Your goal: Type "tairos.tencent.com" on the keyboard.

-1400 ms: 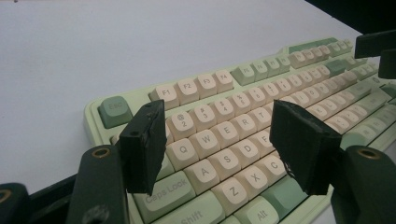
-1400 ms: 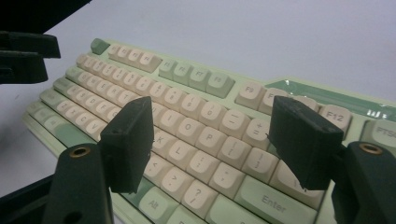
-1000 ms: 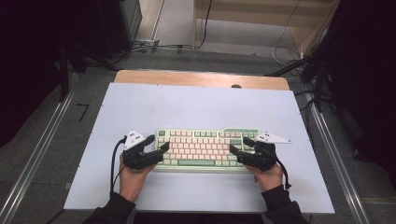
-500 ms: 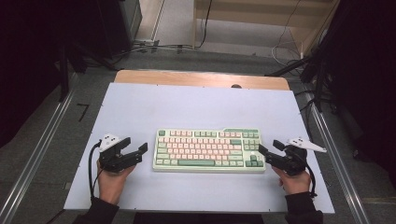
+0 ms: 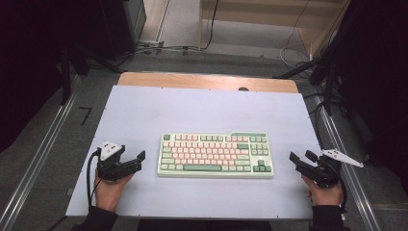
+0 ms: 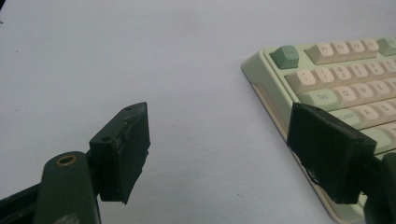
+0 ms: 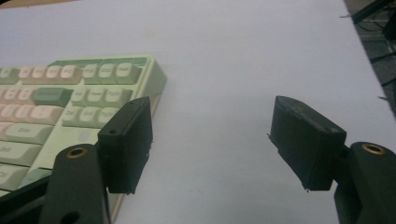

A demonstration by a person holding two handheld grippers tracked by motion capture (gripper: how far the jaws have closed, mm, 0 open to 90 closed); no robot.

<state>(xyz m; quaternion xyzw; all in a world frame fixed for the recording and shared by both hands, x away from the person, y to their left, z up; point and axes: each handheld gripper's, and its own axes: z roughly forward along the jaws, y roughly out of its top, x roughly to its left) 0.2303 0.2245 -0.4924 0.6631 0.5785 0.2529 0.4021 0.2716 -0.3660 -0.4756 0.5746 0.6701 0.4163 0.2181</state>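
The keyboard (image 5: 215,155) lies flat near the middle of the surface (image 5: 207,113), long edge toward the person, square to the near edge. The left tool (image 5: 135,161) sits just beside the keyboard's left end with its jaws spread; they have just been opening, and nothing is between them. The right tool (image 5: 299,160) sits near the right end, apart from it, jaws spread and empty.

Risks from this position:
- A regrasp at one end alone would likely swing the keyboard out of square.
- In the left gripper view one jaw overlaps the keyboard's corner (image 6: 261,70); a careless sweep could nudge the case or catch a keycap.

Limits of view:
- Both gripper views cut off most of the keyboard.
- Keycap legends are blurred.
- Whether the left tool's jaw touches the case cannot be determined
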